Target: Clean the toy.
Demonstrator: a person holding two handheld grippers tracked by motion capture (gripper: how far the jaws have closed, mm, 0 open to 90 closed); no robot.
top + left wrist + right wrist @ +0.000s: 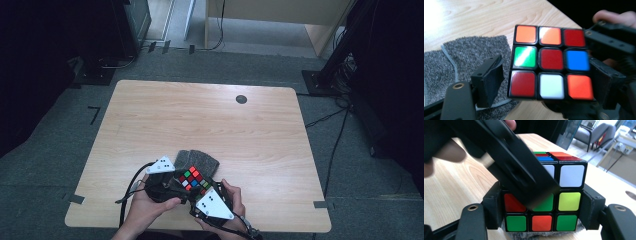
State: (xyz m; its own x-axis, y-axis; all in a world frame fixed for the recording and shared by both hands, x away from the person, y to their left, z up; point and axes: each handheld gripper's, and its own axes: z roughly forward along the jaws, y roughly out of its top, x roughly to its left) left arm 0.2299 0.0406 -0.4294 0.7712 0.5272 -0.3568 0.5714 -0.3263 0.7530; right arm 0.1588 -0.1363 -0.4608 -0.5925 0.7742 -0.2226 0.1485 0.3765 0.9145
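The puzzle cube (194, 180) sits near the near edge of the table (210, 115), a little left of its middle, resting on a grey cloth (200, 160) that spreads out to the far side and left of it. The far two-thirds of the tabletop and its whole right side lie bare, apart from a small dark round disc (241, 99) near the far edge; so there is open room far and right, little toward the near rim.

The right gripper (541, 210) has its 2 jaws pressed against opposite sides of the cube's lower 2 layers, gripping it. The left gripper (549, 80) stands spread around the cube's top: in the left gripper view 1 jaw clears the cube by a gap over the cloth, the other lies right beside the cube's far side; contact there cannot be told. In the right gripper view a left jaw crosses the cube's front face.

Both hands crowd the cube, the left hand (150, 202) and right hand (232, 197) just beside each other.
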